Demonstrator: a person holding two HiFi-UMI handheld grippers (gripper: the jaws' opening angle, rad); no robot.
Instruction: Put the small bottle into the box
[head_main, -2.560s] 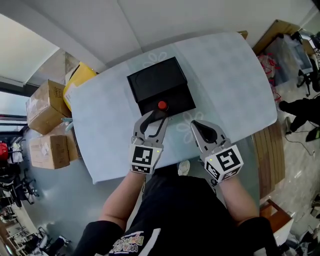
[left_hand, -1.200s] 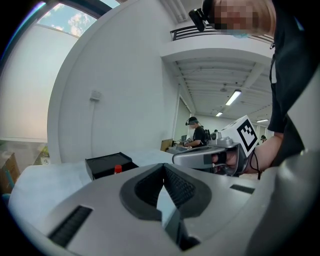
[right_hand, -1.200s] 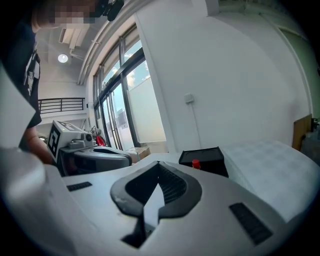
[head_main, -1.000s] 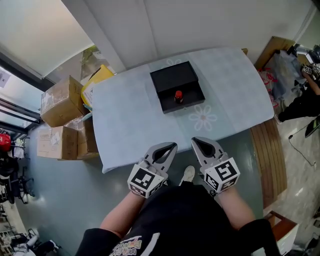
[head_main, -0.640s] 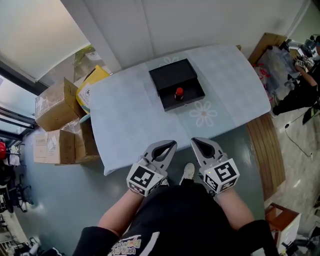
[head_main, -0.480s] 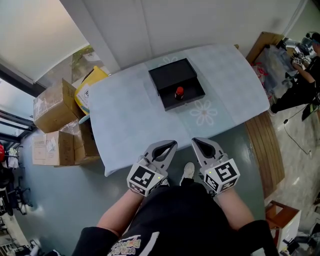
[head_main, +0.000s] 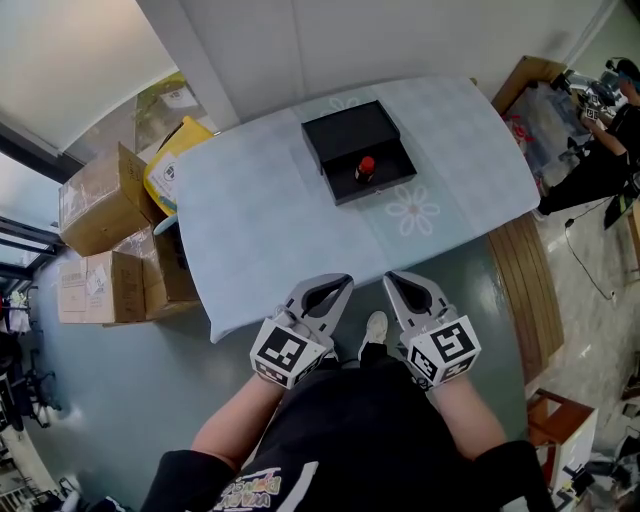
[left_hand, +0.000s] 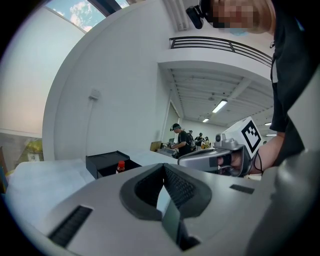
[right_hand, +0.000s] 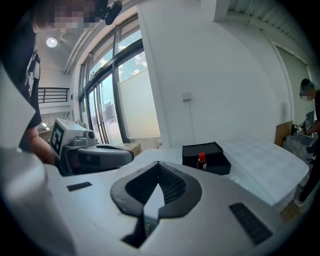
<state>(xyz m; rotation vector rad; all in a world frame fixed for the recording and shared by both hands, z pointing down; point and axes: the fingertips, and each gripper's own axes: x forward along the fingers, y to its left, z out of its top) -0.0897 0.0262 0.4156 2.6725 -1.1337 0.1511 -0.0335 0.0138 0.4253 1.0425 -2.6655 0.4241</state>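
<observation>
Plainly the small bottle (head_main: 366, 168) stands cap-up in the box (head_main: 345, 125); left gripper (head_main: 344, 283), right gripper (head_main: 390, 279) fingers closed.

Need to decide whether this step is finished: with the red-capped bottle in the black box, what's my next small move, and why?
Probably none beyond resting: the small bottle stands upright inside the black box, and the left gripper and right gripper are shut, empty, off the table.

Head cam steep down, well back from table (head_main: 260, 210). Gripper cams look level twd same box (left_hand: 102, 161), bottle (left_hand: 120, 166).
</observation>
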